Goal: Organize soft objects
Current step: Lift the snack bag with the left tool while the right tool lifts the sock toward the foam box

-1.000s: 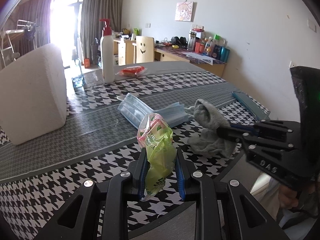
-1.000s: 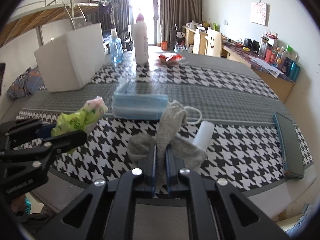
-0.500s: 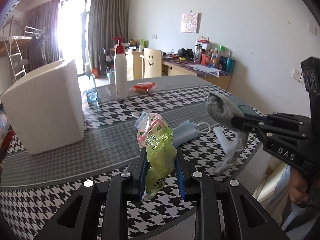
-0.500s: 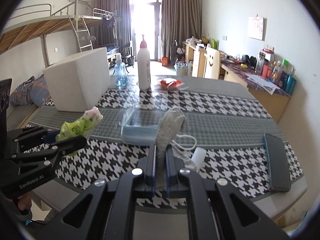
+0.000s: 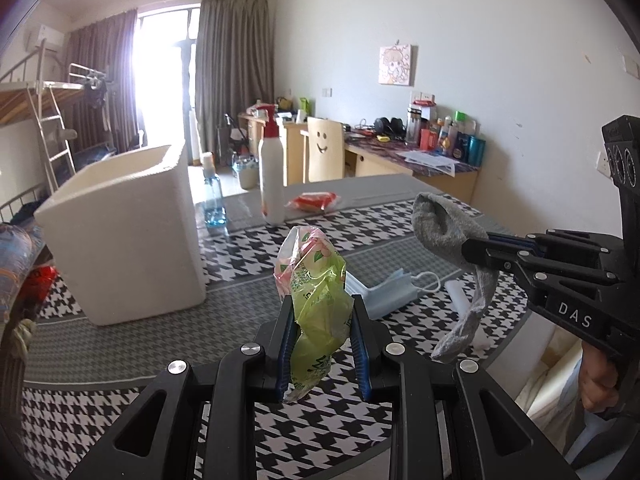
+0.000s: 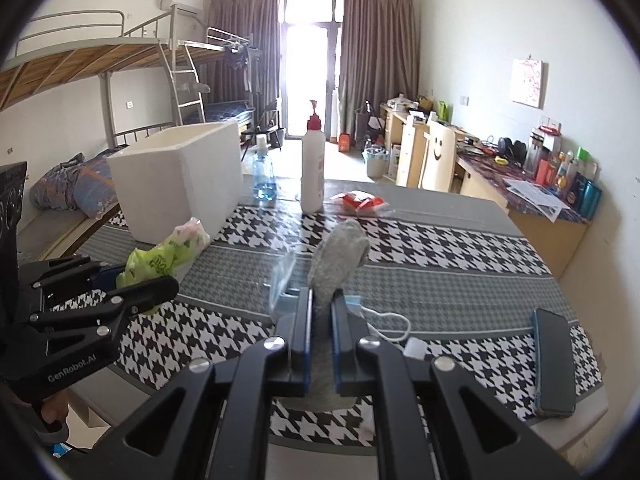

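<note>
A table (image 6: 460,240) under a black-and-white houndstooth cloth with grey bands fills a bright dormitory room: curtained balcony door at twelve o'clock, bunk bed (image 6: 100,64) at ten, cluttered desk (image 6: 540,200) at two. The left gripper (image 5: 322,320) is clamped on a crumpled green plastic bag (image 5: 316,292), held above the cloth; the right gripper (image 6: 320,316) is pinched tight on a grey sock (image 6: 340,256), also lifted. On the table: white foam box (image 5: 128,232), pump bottle (image 6: 312,168), blue face masks (image 5: 386,294), a phone (image 6: 554,364) at four
</note>
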Motion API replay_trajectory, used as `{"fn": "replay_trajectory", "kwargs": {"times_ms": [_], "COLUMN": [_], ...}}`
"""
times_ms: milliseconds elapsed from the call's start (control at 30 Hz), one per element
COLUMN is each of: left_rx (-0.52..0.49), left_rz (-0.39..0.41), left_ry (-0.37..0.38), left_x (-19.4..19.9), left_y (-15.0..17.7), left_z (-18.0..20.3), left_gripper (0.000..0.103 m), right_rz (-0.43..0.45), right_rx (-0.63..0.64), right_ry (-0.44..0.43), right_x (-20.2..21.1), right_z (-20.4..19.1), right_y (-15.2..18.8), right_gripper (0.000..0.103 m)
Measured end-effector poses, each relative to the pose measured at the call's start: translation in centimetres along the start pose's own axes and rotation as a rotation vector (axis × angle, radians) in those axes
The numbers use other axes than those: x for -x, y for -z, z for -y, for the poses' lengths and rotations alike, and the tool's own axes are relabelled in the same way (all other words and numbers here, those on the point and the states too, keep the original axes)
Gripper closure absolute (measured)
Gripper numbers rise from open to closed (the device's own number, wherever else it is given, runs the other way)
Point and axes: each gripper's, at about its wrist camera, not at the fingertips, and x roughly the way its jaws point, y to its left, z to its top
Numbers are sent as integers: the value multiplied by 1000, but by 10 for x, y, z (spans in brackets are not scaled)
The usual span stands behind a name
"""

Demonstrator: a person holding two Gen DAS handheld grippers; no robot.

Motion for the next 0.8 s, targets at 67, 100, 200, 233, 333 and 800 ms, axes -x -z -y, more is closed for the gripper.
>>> {"fn": "replay_trajectory", "kwargs": {"times_ms": [67, 100, 200, 233, 333, 800], "left_rx": [2, 2, 1, 0, -2, 1], "left_rz": [7, 10, 25, 29, 42, 87], "left_ry": [-9, -13, -29, -32, -47, -120], "left_x": [1, 2, 4, 5, 8, 18], "left_y": [-1, -2, -6, -7, -10, -24], "left_z": [-2, -2, -5, -6, -8, -26], "left_gripper": [76, 76, 76, 76, 76, 76], "right_rz": [5, 7, 10, 10, 15, 41], "right_rx": [3, 5, 6, 5, 10, 34], "right_ry": [-12, -15, -26, -29, -43, -116], "right_x": [0, -1, -1, -2, -3, -11], "right_z": [-2, -3, -7, -8, -10, -27], "right_y": [-3, -4, -9, -11, -17, -40], "right_gripper": [92, 92, 92, 92, 92, 92]}}
